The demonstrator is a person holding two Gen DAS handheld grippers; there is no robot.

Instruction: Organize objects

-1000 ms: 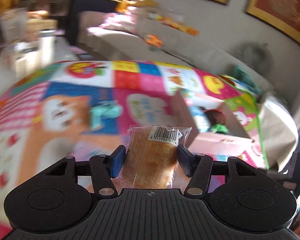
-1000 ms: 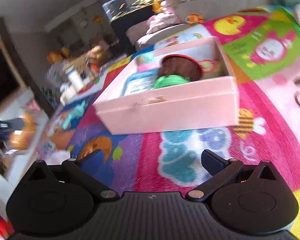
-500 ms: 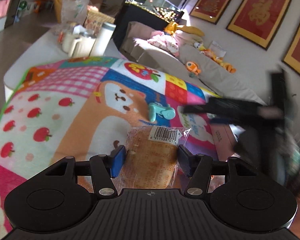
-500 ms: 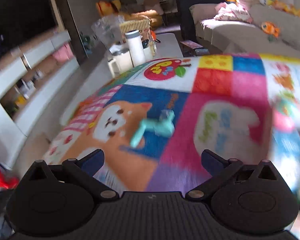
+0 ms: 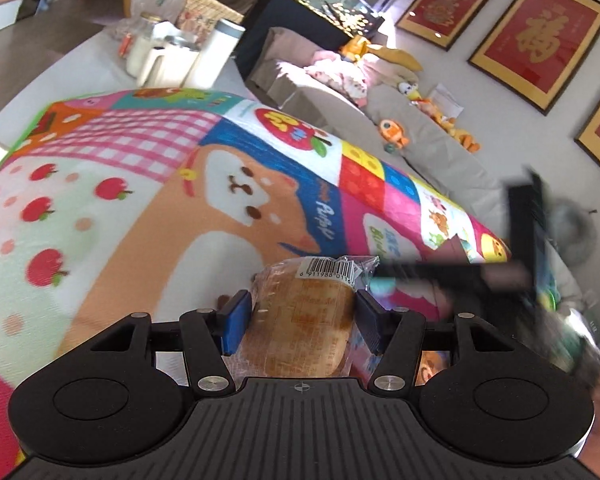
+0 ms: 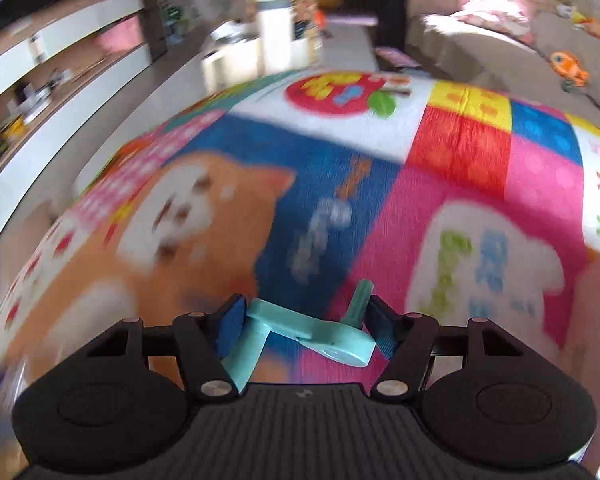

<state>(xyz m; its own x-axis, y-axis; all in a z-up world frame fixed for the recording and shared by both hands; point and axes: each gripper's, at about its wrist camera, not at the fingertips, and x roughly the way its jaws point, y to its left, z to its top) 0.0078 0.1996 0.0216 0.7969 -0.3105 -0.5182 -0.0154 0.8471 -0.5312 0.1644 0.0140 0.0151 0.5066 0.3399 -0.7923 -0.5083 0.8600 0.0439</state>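
The left claw [image 5: 298,322] is clamped on a wrapped bread roll [image 5: 300,316], the blue pads pressing its two long sides so the soft packet sits lengthwise between them, barcode end pointing to twelve o'clock; gripping the flanks probably keeps the slippery wrapper from sliding out while it is carried above the colourful play mat [image 5: 148,208]. The right claw [image 6: 302,326] is closed on a teal plastic toy [image 6: 312,334], its crossbar spanning from one pad to the other and a stub rising at one o'clock, a hold that likely uses the widest rigid part. In the left view the right claw's dark, blurred arm shows at three o'clock. Both items appear lifted clear of the mat, presumably awaiting a container, none of which is visible.
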